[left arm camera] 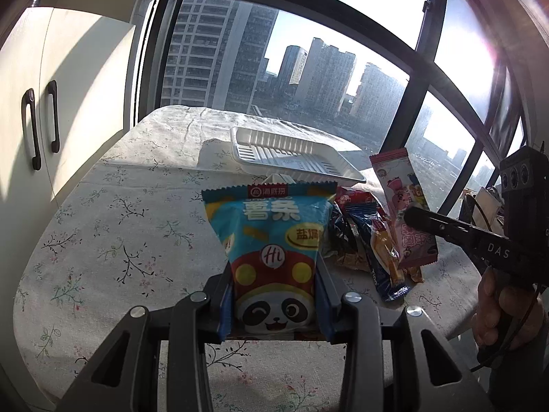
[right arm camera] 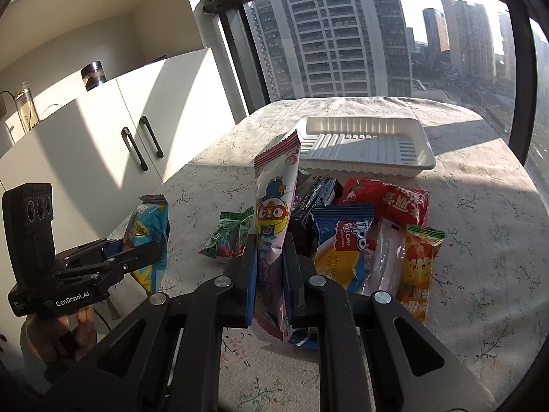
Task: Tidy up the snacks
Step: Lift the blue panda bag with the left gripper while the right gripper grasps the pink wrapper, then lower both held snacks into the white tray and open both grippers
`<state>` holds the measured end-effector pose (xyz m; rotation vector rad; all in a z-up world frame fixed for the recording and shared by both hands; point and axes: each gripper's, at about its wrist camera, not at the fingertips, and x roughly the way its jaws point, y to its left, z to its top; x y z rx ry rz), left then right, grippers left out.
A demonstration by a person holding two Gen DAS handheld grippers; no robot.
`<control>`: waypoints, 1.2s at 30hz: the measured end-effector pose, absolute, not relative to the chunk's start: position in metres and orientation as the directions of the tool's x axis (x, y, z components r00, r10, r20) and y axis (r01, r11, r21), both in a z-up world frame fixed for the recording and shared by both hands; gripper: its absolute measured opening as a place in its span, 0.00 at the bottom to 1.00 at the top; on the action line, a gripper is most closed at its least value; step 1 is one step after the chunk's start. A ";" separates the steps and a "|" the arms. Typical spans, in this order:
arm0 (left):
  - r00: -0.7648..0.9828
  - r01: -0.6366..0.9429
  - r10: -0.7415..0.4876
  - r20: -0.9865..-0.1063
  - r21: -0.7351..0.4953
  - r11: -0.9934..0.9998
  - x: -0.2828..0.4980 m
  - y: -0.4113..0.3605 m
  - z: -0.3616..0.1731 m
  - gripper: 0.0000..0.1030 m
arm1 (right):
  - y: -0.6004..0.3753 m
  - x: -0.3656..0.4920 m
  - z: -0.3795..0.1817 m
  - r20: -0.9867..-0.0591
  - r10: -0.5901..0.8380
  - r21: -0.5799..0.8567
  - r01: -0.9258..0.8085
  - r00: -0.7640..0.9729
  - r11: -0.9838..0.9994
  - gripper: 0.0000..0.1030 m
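Observation:
My left gripper (left arm camera: 274,295) is shut on a blue chip bag with a panda (left arm camera: 271,240), held upright above the floral tablecloth. In the right wrist view that bag (right arm camera: 149,237) hangs at the left in the left gripper (right arm camera: 137,257). My right gripper (right arm camera: 269,274) is shut on a pink cartoon snack packet (right arm camera: 274,206), lifted upright over the snack pile. From the left wrist camera the pink packet (left arm camera: 405,199) stands at the right in the right gripper (left arm camera: 417,214). A white plastic tray (right arm camera: 367,147) lies empty behind the pile, its rim (left arm camera: 291,152) showing beyond the chip bag.
On the cloth lie a Tipo roll cake pack (right arm camera: 343,243), a red packet (right arm camera: 387,199), an orange packet (right arm camera: 417,267), a black packet (right arm camera: 317,192) and a green-red candy packet (right arm camera: 230,237). White cabinets (right arm camera: 137,130) stand left; a window (right arm camera: 343,41) lies beyond the table.

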<state>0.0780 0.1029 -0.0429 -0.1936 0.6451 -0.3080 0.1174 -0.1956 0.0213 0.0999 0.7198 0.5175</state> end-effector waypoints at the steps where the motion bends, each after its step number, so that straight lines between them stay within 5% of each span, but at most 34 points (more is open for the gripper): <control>1: 0.752 0.213 -0.340 -0.564 -0.280 0.936 0.086 0.105 -0.041 0.39 | -0.206 0.124 0.025 -0.596 0.495 0.284 -0.411 0.632 0.866 0.11; 19: 0.685 0.182 -0.261 -0.680 -0.187 0.965 0.277 0.107 0.006 0.39 | -0.367 0.285 0.043 -0.617 0.412 0.395 -0.190 0.670 0.899 0.11; 36: 0.523 0.270 -0.229 -0.821 -0.095 0.958 0.412 0.005 -0.047 0.39 | -0.323 0.451 -0.007 -0.760 0.421 0.366 -0.209 0.496 0.907 0.10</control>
